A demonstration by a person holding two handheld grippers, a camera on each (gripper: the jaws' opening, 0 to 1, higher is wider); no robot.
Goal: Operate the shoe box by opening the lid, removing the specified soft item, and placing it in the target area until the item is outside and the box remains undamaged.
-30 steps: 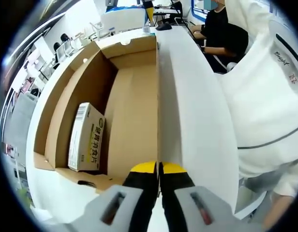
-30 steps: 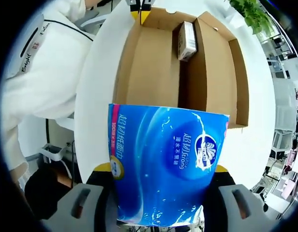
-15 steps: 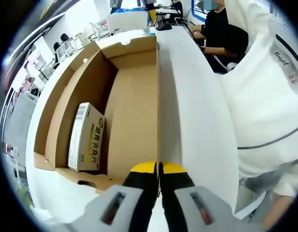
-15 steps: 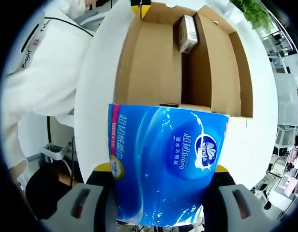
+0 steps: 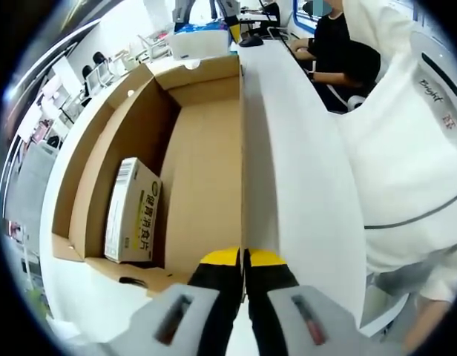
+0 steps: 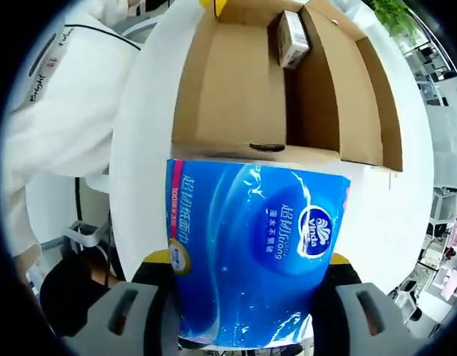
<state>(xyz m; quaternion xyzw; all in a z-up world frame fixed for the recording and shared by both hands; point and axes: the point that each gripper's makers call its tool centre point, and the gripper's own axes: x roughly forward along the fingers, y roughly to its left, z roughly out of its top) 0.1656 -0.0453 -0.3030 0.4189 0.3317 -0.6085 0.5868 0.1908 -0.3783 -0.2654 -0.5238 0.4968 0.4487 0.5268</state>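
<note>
Right gripper view puts the blue tissue pack [image 6: 254,256] across the lower middle of the frame, clamped between the jaws of the right gripper [image 6: 243,297], whose yellow-tipped black fingers show at either edge of the pack. By its look the pack is light and soft: a glossy plastic film over paper tissue that would yield and dent under pressure. The film is probably slippery, so a hold across the broad flanks, as now, seems safer than a pinch at a corner or seam, where the wrap could tear or slide. It is bright blue with white swirls, a round logo at centre right, white lettering, and a pink strip down its left edge.

Above the pack, in the upper half of the frame, lies the open shoe box [image 6: 214,81] of plain brown cardboard on a white table [image 6: 139,178]. The pack sits outside the box, near its closest wall. A small carton [image 6: 291,37] remains inside, near the top of the frame.

Left gripper view shows the left gripper [image 5: 245,263] at the bottom centre, its jaws pressed together on the upright wall of the shoe box [image 5: 202,170]. The small carton [image 5: 132,211] lies at the left. At the top of the frame the blue pack [image 5: 202,28] appears small, beyond the box's far end.
</note>
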